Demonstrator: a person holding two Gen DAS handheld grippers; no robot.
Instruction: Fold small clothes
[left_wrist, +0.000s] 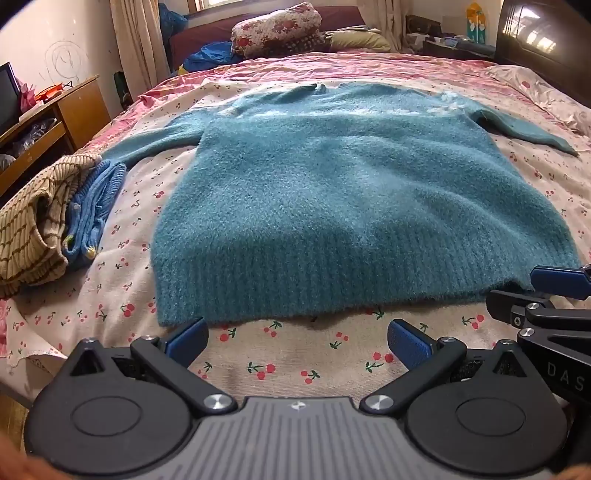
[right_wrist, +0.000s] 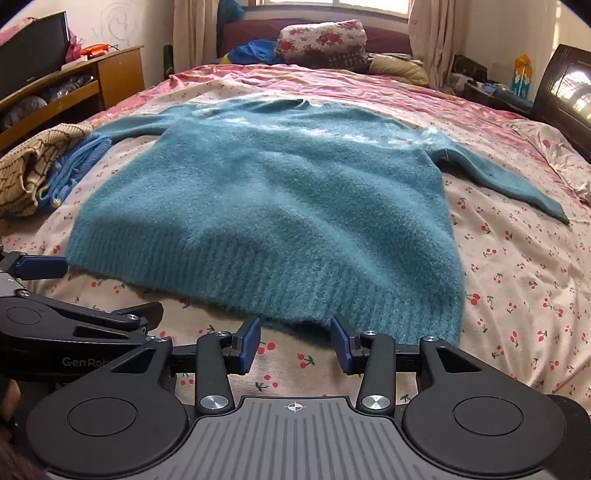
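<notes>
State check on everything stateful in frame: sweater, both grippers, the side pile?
teal sweater: spread flat on the bed, unfolded, both sleeves out to the sides, hem nearest the grippers
left gripper: jaws wide open, empty, just short of the hem
right gripper: jaws open, empty, at the hem edge
striped beige knit: crumpled heap, not folded
blue knit: bunched up against the beige one

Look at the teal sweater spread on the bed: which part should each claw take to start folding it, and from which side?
The teal sweater lies flat, its ribbed hem nearest both open claws. Probably best: the left claw takes the hem's left corner and the right claw the right corner, coming in low from the near side, one finger slid under the edge.
</notes>
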